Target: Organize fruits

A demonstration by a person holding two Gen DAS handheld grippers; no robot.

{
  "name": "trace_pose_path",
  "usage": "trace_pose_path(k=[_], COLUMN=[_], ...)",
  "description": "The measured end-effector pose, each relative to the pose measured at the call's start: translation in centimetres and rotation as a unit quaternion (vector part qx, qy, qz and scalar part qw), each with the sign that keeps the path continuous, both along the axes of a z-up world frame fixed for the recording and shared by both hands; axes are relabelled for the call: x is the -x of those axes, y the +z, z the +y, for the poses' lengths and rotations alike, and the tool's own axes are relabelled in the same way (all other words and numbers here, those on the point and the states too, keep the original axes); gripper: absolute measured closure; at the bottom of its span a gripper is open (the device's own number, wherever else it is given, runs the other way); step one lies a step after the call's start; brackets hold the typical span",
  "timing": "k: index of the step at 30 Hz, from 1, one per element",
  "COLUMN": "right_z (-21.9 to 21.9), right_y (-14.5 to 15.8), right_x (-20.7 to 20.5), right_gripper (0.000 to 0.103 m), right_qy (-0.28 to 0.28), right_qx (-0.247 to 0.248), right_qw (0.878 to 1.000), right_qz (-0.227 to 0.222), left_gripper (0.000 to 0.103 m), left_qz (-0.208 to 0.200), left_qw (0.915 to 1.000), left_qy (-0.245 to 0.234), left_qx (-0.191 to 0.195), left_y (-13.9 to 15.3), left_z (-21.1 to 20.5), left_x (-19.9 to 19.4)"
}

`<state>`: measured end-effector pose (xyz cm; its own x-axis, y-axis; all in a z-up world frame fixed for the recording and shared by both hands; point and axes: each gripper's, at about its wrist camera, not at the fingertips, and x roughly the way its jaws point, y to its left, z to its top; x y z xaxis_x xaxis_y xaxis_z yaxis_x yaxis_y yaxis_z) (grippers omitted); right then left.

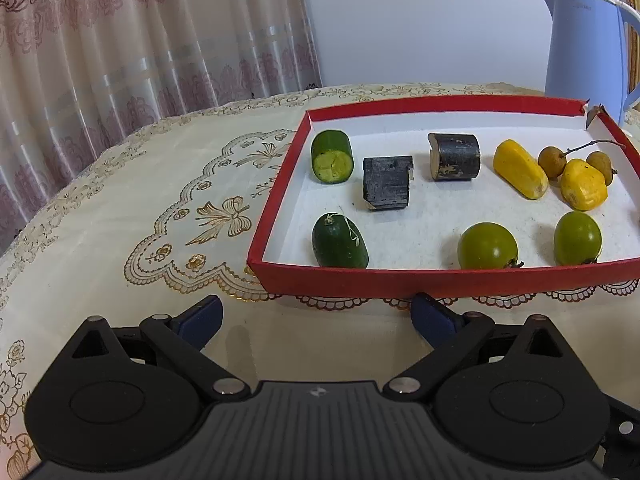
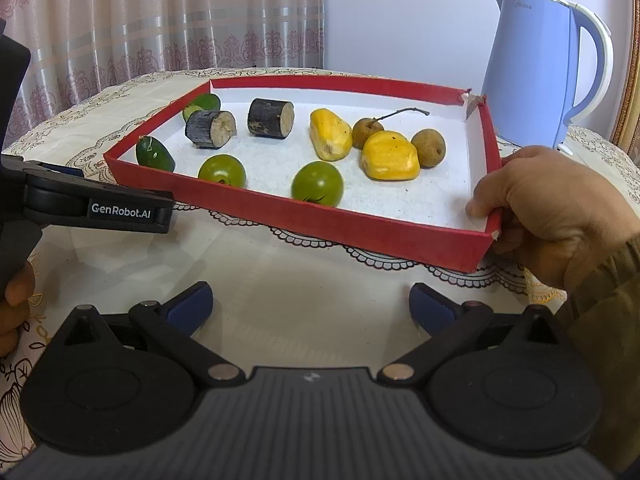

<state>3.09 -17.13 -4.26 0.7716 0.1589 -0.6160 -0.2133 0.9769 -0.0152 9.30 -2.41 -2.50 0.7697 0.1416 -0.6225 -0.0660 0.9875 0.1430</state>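
- A shallow red cardboard tray with a white inside point(image 2: 280, 216) sits on the cream, gold-patterned tablecloth point(image 1: 120, 208), holding all the fruit.
- Along its left edge lie two dark green cucumber pieces: a cut section point(image 1: 332, 156) near the far-left corner and a rounded end piece point(image 1: 339, 241) at the near-left corner.
- Two black-skinned sugarcane cylinders point(image 1: 387, 189) point(image 1: 454, 156) lie toward the far edge, mid-tray.
- Two round green fruits point(image 2: 221, 171) point(image 2: 318, 188) rest just inside the near edge.
- Two yellow fleshy fruit pieces point(image 2: 330, 139) point(image 2: 390, 156) and two brown longans on a stem point(image 2: 366, 132) point(image 2: 429, 142) cluster toward the right edge.
- A bare hand point(image 2: 536, 208) grips the tray's near-right corner (thumb inside the wall).
- The left gripper point(image 1: 316, 314) hangs spread wide and empty just before the tray's near edge.
- The right gripper point(image 2: 310, 300) is also wide and empty, short of the near edge.
- A pale blue electric kettle point(image 2: 536, 68) stands beyond the far-right corner.
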Motion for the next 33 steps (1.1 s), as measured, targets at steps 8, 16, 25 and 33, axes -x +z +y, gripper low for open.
trace_pose_path(k=[8, 16, 25, 33], right_z=[-0.1, -0.1, -0.1, -0.2], right_y=[0.0, 0.0, -0.2, -0.3], right_x=[0.0, 0.0, 0.0, -0.2], right_gripper=[0.000, 0.000, 0.000, 0.000], right_qy=[0.000, 0.000, 0.000, 0.000], right_qx=[0.000, 0.000, 0.000, -0.001], right_qw=[1.000, 1.000, 1.000, 1.000], right_qz=[0.000, 0.000, -0.001, -0.001], left_gripper=[0.002, 0.002, 0.002, 0.002], left_qz=[-0.001, -0.002, -0.006, -0.005], left_qw=[1.0000, 0.9999, 0.9995, 0.9994], left_qy=[-0.002, -0.002, -0.004, -0.004], left_qx=[-0.004, -0.013, -0.031, -0.034], left_y=[0.0, -0.1, -0.2, -0.3], left_z=[-0.1, -0.4, -1.1, -1.5], left_x=[0.1, 0.1, 0.4, 0.6])
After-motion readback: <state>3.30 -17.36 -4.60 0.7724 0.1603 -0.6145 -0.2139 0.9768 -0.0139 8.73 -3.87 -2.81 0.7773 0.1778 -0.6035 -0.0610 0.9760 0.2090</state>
